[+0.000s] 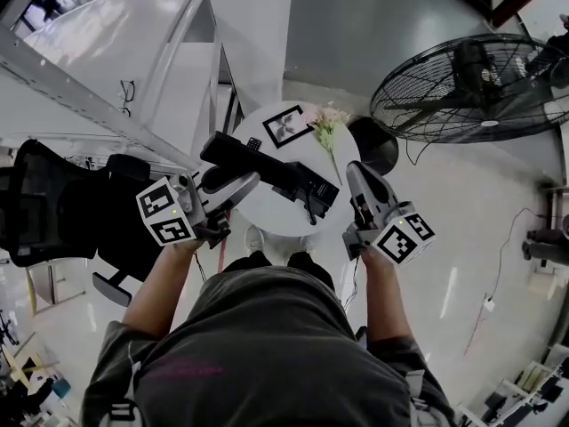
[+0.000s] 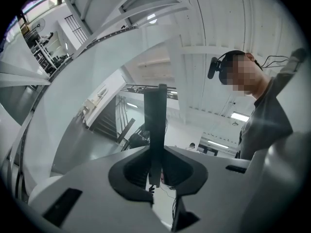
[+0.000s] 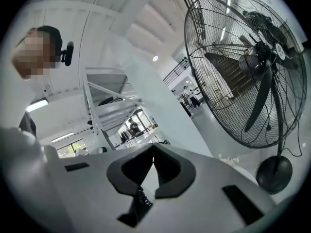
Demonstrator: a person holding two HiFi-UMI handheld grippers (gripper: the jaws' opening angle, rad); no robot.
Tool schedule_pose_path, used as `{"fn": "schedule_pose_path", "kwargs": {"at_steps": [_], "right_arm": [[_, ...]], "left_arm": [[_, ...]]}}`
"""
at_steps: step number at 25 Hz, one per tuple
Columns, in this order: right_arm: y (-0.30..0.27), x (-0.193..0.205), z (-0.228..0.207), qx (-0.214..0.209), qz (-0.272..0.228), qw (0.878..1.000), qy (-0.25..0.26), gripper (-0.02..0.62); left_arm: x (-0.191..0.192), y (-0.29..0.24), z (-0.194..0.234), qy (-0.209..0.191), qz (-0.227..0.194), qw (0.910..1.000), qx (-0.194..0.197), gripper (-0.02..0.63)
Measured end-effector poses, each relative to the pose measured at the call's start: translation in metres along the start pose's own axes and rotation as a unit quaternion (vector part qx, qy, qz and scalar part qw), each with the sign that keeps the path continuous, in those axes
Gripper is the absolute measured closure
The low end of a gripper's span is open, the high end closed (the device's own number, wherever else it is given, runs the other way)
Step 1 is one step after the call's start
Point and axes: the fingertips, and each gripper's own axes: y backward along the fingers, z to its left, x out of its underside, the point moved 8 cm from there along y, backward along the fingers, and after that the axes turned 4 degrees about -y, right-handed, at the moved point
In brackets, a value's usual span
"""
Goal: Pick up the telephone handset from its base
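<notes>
Head view: left tongs (image 2: 156, 152) clamp the handset (image 1: 253, 160) near one end. My right tongs (image 3: 154, 148) sit closed, empty. The handset could pivot loose.

- A round white table (image 1: 276, 216) stands on a pale floor (image 1: 462, 229).
- A framed picture (image 1: 286, 124) lies on its far side, with a small black object (image 1: 254, 143) just beside it.
- Pale flowers (image 1: 327, 121) lie next to the picture, the stem pointing toward the table's middle.
- A big black fan (image 1: 476, 83) stands beyond the table, with its round base (image 1: 373, 145) near the table's edge.
- A black office chair (image 1: 53, 203) sits at the left.
- A cable (image 1: 514, 256) trails over the floor at the right.
</notes>
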Motion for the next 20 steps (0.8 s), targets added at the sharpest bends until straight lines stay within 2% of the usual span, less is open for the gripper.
{"fn": "schedule_pose_path", "kwargs": {"at_steps": [7, 20], "right_arm": [[0.001, 0.001, 0.006, -0.005, 0.004, 1.0, 0.009, 0.575], [0.002, 0.011, 0.006, -0.007, 0.023, 1.0, 0.013, 0.575]], "left_arm": [[-0.003, 0.002, -0.002, 0.001, -0.009, 1.0, -0.002, 0.526], [0.012, -0.002, -0.006, 0.011, -0.002, 0.9999, -0.002, 0.526]]}}
